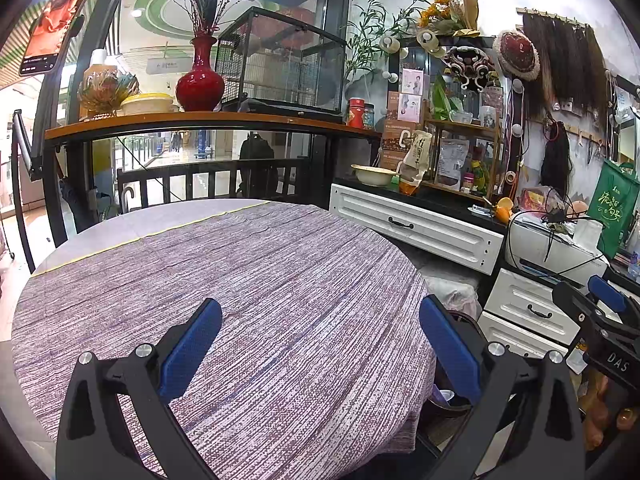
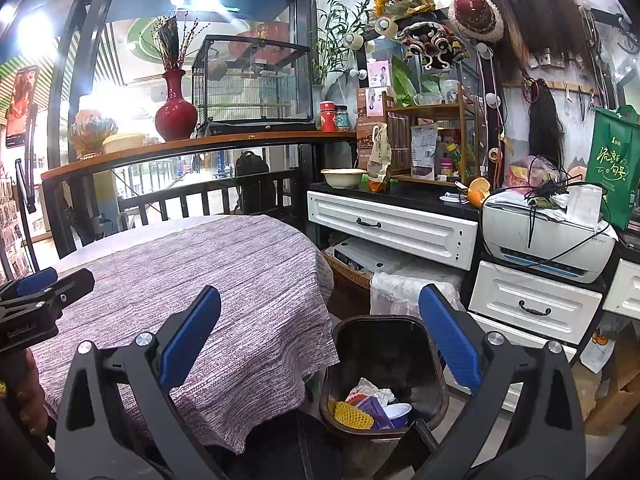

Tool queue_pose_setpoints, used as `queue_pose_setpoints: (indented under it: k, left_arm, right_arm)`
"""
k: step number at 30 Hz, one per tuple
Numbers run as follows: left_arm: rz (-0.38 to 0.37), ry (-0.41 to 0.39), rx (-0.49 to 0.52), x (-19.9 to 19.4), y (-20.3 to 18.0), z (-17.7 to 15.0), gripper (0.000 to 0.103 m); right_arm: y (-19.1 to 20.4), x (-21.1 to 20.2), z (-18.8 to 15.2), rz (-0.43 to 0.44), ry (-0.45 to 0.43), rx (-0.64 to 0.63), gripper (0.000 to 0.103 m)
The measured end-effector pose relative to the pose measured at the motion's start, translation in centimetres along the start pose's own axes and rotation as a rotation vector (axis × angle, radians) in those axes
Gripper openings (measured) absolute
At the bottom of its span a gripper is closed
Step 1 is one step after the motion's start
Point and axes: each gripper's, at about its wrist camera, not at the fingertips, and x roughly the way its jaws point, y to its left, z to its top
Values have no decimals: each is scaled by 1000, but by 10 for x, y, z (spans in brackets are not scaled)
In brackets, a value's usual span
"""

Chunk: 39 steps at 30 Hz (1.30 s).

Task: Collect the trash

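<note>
A dark bin (image 2: 432, 392) stands on the floor beside the round table (image 2: 180, 272), which has a purple woven cloth. In the bin lie a yellow foam net (image 2: 353, 415), a white cup (image 2: 398, 414) and crumpled wrappers (image 2: 370, 394). My right gripper (image 2: 320, 312) is open and empty, above the bin's rim and the table edge. My left gripper (image 1: 320, 314) is open and empty over the cloth of the table (image 1: 240, 272). The right gripper also shows in the left wrist view (image 1: 608, 300), and the left gripper shows in the right wrist view (image 2: 44, 286).
White drawer cabinets (image 2: 392, 228) and a printer (image 2: 548, 240) stand to the right of the bin. A white plastic bag (image 2: 404, 286) and a basket (image 2: 348, 270) sit behind it. A railing with a shelf holding a red vase (image 2: 175, 114) runs behind the table.
</note>
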Motion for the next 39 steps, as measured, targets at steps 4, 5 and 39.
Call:
queue_pose_setpoints:
  k: [4,5,39]
  left_arm:
    - [0,-2,-1,0,-1,1,98]
    - [1,-2,-1,0,-1,0,98]
    - [-1,5,6,2,-4,-1,98]
  right_arm:
    - [0,0,0,1,-4,3,98]
    - [0,0,0,1,-4,4,98]
    - [-1,2,-1,2,5,7,98]
